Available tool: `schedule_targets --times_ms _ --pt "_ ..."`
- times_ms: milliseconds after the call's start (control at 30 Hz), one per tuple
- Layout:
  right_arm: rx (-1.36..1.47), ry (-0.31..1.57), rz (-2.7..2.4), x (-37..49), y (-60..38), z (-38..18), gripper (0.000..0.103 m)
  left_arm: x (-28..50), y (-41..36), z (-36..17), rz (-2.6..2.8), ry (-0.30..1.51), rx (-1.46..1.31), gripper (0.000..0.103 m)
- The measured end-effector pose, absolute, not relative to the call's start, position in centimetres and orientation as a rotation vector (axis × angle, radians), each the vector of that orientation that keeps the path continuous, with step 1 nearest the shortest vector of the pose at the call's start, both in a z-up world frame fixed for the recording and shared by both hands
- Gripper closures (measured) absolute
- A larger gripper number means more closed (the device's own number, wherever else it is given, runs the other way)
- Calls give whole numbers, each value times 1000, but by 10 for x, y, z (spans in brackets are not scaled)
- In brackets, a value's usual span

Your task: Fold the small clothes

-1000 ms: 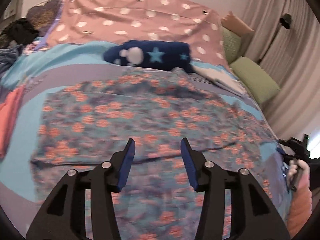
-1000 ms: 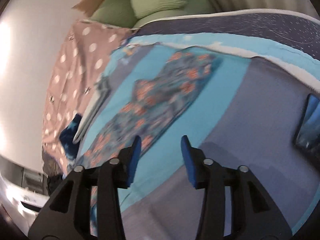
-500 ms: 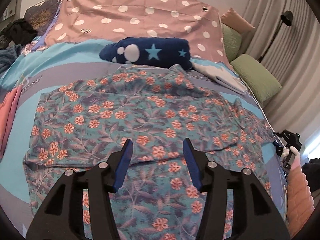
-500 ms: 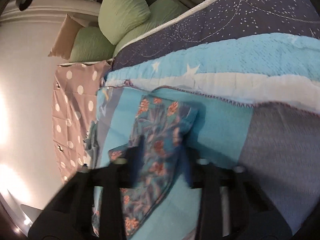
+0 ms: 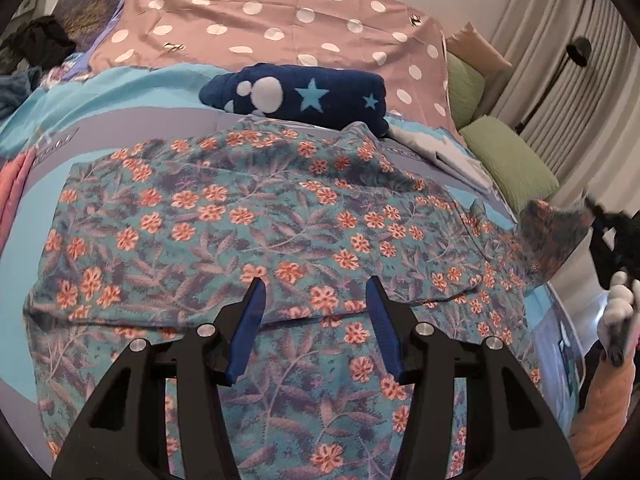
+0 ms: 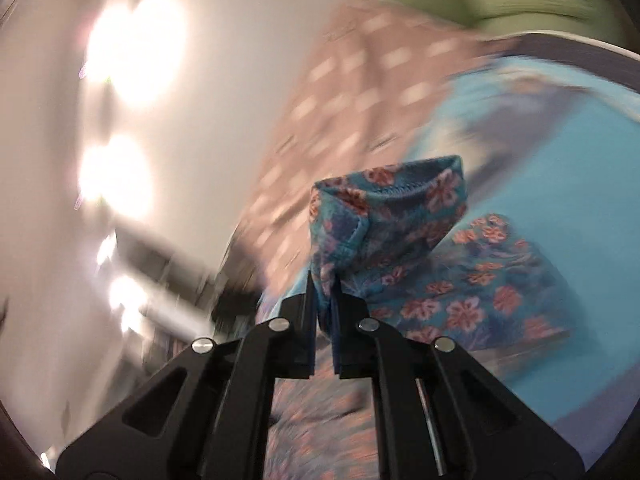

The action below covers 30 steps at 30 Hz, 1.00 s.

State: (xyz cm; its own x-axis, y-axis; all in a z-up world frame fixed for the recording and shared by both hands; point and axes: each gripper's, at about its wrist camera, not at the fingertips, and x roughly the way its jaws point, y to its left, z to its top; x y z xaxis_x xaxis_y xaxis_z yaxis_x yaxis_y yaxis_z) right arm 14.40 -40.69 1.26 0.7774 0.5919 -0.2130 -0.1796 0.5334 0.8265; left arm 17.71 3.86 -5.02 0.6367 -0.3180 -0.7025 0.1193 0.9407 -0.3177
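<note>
A teal floral garment (image 5: pixel 248 232) with orange flowers lies spread flat over the bed. My left gripper (image 5: pixel 316 300) is open and hovers just above its near middle. My right gripper (image 6: pixel 323 288) is shut on a hemmed end of the floral garment (image 6: pixel 384 216) and holds it lifted off the bed. In the left wrist view that lifted end (image 5: pixel 560 236) stands up at the far right, with the right gripper (image 5: pixel 608 236) beside it, blurred.
A rolled dark blue star blanket (image 5: pixel 296 94) lies behind the garment. A pink polka-dot cover (image 5: pixel 280 20) and green pillows (image 5: pixel 508 160) are at the head and right. A pink cloth (image 5: pixel 12 192) lies at the left. The bed's right edge (image 5: pixel 560 312) is near.
My right gripper closed on the garment's right end and lifted it off the bed. My left gripper stayed open above the garment and barely moved.
</note>
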Motion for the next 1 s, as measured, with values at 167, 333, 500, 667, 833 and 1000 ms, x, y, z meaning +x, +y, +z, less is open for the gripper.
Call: schedule_targets --times_ms 167,333,500,667,833,1000 --pt "645 649 681 156 -266 8 95 167 61 -54 -258 848 -309 50" --pt "437 857 683 159 -190 -43 95 163 78 -55 -316 850 -385 50" --pt "230 946 661 135 -162 -72 92 169 84 -62 -410 869 -509 50" --pt "157 947 671 122 -155 -75 87 180 73 -77 -520 935 -637 49" --pt "124 944 664 117 -148 -78 84 188 52 -87 -545 1007 -637 49" --pt "79 932 665 110 -141 -74 79 197 38 -89 -537 1035 -632 53"
